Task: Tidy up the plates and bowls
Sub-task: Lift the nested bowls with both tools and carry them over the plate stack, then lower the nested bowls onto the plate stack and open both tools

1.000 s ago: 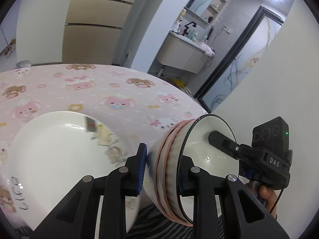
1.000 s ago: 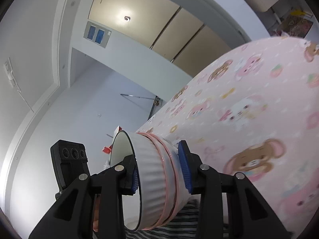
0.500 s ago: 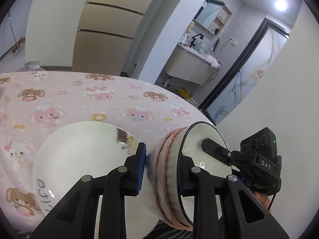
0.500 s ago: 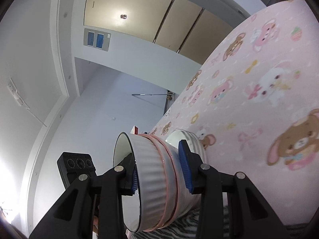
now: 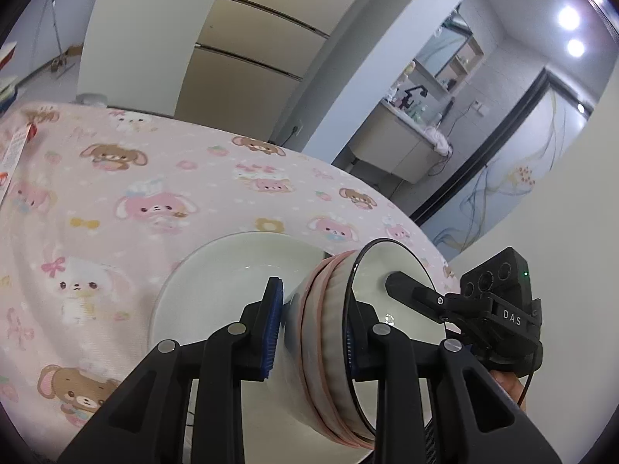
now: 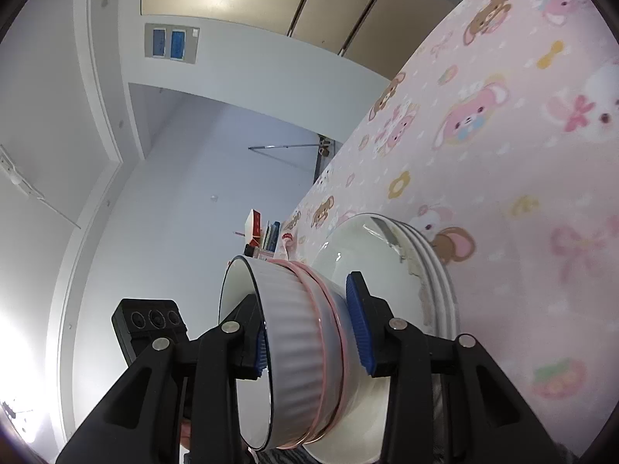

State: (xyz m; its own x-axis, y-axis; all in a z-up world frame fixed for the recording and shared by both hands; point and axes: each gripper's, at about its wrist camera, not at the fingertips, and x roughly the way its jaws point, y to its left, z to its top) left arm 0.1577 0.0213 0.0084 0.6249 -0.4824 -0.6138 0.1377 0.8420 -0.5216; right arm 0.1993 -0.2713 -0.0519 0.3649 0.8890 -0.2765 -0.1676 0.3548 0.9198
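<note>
Tablecloth [image 5: 201, 178] is pink; both tools clamp one ribbed bowl [image 5: 325, 352] above stacked plates [image 6: 437, 270].

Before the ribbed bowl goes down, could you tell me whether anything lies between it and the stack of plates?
Nothing visible does. The ribbed bowl, gripped by both tongs, hangs right over the plate stack, whose top plate shows bare.
</note>
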